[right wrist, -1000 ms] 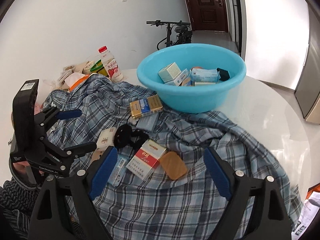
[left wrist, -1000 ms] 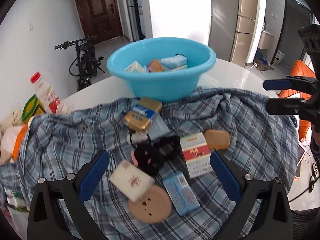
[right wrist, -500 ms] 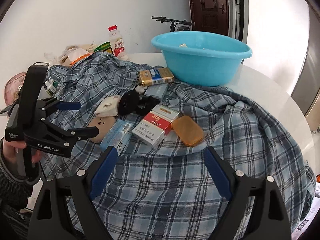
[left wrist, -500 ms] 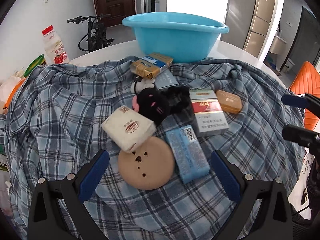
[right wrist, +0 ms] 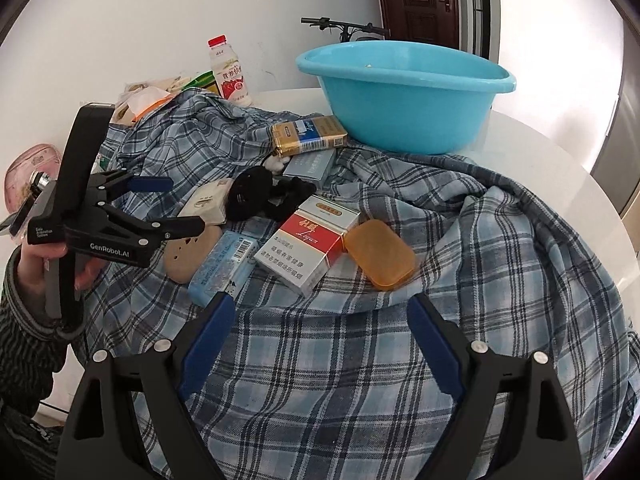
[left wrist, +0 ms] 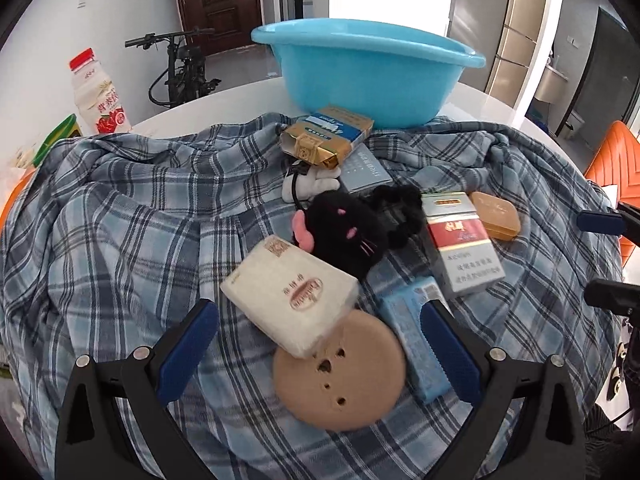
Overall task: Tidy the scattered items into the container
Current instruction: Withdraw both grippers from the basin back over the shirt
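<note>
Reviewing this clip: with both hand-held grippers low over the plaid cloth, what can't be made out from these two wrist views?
- Contents of the blue basin: both views look from below its rim, so its wall hides them.
- Grey-blue box: mostly covered by the gold pack.
- Light blue box: partly behind the left hand-held gripper finger.
- Round tan disc: partly hidden in the right wrist view by the left hand-held gripper.

Both grippers open, empty, held low and level.

Left gripper (left wrist: 320, 316): jaws spread wide, blue pads (left wrist: 186, 350) angled outward; a hand (right wrist: 60, 256) in a striped sleeve grips its handle, fingers pointing right in the right wrist view. Right gripper (right wrist: 320, 316): jaws equally wide, nothing between them.
</note>
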Demonstrator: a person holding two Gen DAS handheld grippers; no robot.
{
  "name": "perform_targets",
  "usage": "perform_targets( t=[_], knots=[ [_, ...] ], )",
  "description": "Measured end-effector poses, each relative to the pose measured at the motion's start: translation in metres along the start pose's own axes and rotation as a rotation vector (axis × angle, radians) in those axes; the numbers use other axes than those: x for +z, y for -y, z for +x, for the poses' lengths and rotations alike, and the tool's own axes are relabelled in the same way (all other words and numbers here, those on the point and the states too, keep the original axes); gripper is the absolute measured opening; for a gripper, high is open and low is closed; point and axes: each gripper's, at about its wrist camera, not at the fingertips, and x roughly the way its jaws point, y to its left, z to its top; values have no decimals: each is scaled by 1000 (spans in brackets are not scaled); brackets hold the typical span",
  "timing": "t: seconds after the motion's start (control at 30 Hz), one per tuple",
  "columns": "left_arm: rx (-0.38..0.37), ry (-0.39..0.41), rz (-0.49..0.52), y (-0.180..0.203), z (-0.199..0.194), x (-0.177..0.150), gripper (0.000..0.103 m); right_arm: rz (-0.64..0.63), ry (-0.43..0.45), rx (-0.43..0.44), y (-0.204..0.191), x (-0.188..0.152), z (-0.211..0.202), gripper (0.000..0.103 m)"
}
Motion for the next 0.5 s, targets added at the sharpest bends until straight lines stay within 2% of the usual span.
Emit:
perform_targets(
  t=[0.3,0.5],
  knots=[
    [-75,-34,22,-24,29,17,102,7,-27,13,2,4,15,87],
    [-80,-61,59,-23,45,16,102,37,-41,13,8,5,25,87]
  ],
)
